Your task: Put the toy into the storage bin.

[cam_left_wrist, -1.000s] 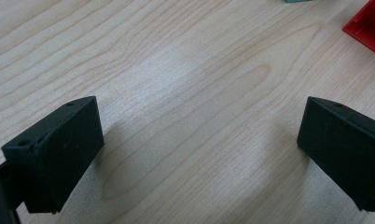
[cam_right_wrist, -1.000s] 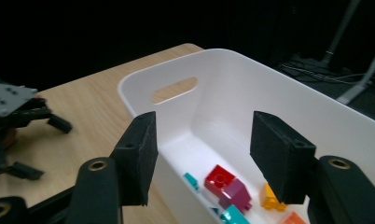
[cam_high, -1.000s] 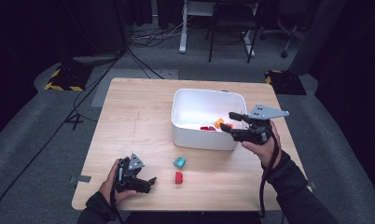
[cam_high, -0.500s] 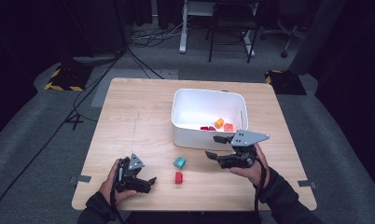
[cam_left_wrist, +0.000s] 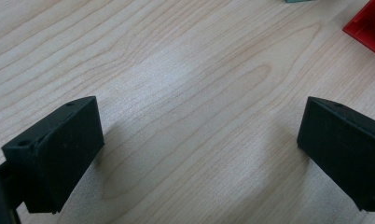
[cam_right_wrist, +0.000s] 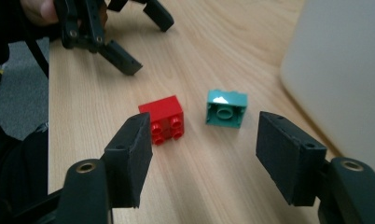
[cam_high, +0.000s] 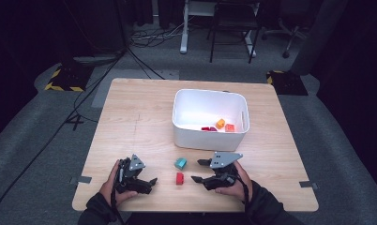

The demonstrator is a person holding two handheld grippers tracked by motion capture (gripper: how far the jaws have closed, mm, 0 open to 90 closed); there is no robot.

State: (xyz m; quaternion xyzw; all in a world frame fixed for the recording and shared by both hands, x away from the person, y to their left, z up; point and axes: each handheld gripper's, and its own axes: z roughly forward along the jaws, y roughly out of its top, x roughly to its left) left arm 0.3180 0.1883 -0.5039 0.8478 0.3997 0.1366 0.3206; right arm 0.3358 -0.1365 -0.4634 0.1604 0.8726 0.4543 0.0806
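Observation:
A red brick (cam_high: 180, 178) and a teal brick (cam_high: 180, 163) lie on the wooden table (cam_high: 130, 122) in front of a white bin (cam_high: 210, 136). My right gripper (cam_high: 196, 170) is low over the table just right of them, pointing left. It is open, its jaws have just been opening, and nothing is between them. In the right gripper view the red brick (cam_right_wrist: 164, 119) and the teal brick (cam_right_wrist: 226, 108) lie just beyond the right gripper (cam_right_wrist: 204, 149). My left gripper (cam_high: 149, 183) rests near the front edge, open over bare wood (cam_left_wrist: 199, 135), with the red brick (cam_left_wrist: 370, 28) ahead to its right.
The bin holds a few small bricks, red (cam_high: 206, 128) and orange (cam_high: 220, 123), at its front right. Its wall (cam_right_wrist: 339, 70) rises close on the right in the right gripper view. The other gripper (cam_right_wrist: 106, 42) shows farther off. Chairs and cables stand beyond the table.
My right gripper has come down from the bin's front right rim toward the near edge, to table level beside the two loose bricks. The left gripper has stayed put.

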